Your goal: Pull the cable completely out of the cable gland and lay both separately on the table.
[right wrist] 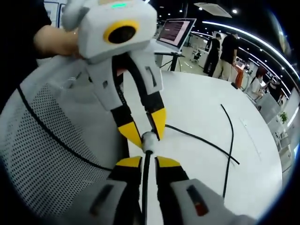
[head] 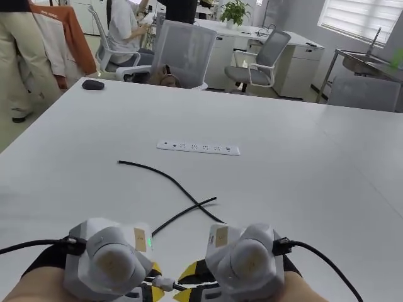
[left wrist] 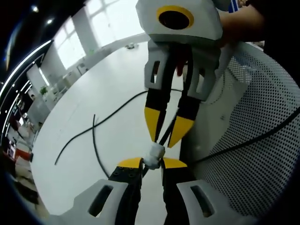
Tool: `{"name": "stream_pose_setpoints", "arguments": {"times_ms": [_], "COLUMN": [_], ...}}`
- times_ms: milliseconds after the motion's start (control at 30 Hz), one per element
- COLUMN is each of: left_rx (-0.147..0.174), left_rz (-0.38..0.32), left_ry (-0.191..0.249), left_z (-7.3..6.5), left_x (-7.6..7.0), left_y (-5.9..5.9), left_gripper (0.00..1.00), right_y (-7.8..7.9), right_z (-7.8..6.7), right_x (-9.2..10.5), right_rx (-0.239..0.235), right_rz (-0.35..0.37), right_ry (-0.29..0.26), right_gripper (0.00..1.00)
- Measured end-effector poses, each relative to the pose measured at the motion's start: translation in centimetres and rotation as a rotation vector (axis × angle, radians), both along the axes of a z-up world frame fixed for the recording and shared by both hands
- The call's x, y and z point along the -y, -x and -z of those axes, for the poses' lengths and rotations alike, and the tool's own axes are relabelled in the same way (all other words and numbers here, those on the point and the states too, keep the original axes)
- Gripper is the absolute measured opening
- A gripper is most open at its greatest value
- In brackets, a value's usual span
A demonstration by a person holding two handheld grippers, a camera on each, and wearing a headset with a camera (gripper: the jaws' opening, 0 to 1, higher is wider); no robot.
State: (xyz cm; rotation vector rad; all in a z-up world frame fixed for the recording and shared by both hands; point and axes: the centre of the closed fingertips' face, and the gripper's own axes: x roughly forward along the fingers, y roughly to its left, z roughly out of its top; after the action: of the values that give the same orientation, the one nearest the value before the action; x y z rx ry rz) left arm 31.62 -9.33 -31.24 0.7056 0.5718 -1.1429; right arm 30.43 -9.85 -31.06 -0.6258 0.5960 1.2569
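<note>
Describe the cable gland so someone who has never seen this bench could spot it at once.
Start at the big white table, near side, where two grippers meet tip to tip. The cable gland is the nub pinched in the left gripper; it is short and white, whereas the cable leaving it into the right gripper is thin and black.

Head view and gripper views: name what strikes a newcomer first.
The two grippers meet tip to tip over the near edge of the white table: the left gripper clamps a white cable gland, the right gripper the black cable entering it. Beyond, two black strands cross on the tabletop.
</note>
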Motion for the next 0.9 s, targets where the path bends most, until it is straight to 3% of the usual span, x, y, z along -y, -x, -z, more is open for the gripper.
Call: {"name": "stream_pose_setpoints", "arguments": {"times_ms": [133,233,433,800,900], "left_rx": [0.005,0.017,0.044,0.057,0.046], "left_rz": [0.003,0.017,0.047,0.08,0.082], "left_ry": [0.003,-0.001,-0.001,0.008,0.025], "left_z": [-0.1,-0.1,-0.3,-0.4,-0.5], "left_x": [0.1,0.1,0.3,0.7,0.9], "left_y": [0.0,0.0,0.0,0.1,0.3], "left_gripper": [0.17,0.17,0.18,0.18,0.22], "right_y": [0.1,0.3,0.3,0.3,0.3], "right_z": [0.0,-0.1,-0.4,-0.8,-1.0], "right_x": [-0.1,0.0,0.0,0.0,-0.1], "right_rx": [-0.007,0.025,0.046,0.072,0.074], "right_rz": [-0.003,-0.032,-0.055,-0.081,-0.08], "right_ry": [-0.007,0.009,-0.001,-0.018,-0.035], "right_gripper": [0.05,0.03,0.02,0.02,0.02]}}
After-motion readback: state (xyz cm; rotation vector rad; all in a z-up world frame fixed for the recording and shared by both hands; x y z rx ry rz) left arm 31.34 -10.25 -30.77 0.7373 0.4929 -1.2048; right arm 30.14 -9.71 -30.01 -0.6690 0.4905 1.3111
